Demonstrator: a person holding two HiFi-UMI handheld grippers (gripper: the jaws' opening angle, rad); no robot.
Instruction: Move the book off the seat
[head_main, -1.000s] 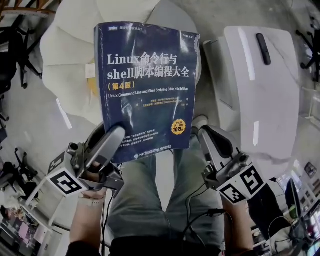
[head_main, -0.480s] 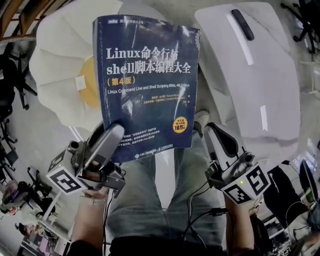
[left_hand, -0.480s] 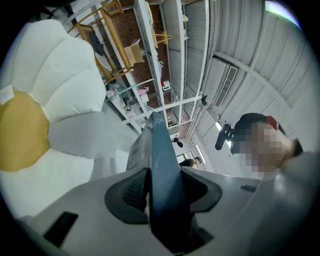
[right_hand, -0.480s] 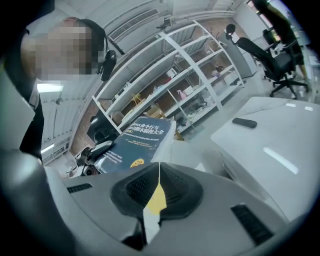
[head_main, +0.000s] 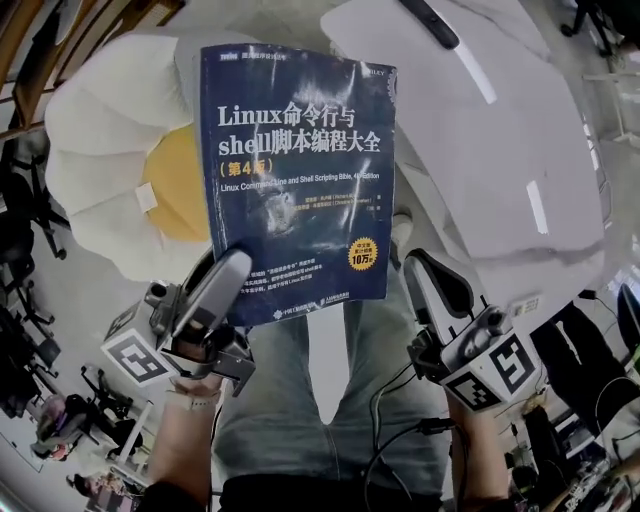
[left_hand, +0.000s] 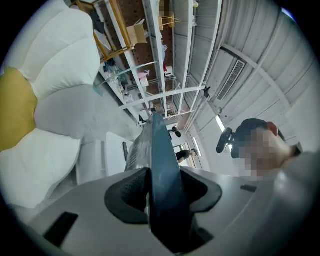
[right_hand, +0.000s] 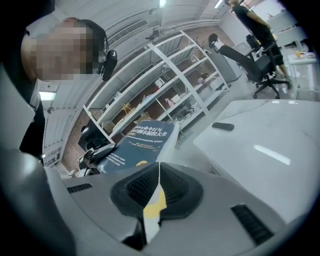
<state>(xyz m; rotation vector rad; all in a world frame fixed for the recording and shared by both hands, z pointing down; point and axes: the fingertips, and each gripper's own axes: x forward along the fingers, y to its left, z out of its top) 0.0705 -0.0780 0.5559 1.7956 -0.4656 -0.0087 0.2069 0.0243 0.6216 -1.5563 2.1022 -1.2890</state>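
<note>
While aloft, book (head_main: 300, 180) corner inside left tool (head_main: 232, 266)

Grey left tool (head_main: 236, 264), right tool (head_main: 420, 266); marker cubes (head_main: 137, 358), black cables (head_main: 385, 420), grey trousers (head_main: 285, 400).

Glossy, smooth paper-covered book (head_main: 300, 180)

A slim dark object (head_main: 435, 25) lies on the white table (head_main: 500, 130) beside the seat (head_main: 110, 120).
</note>
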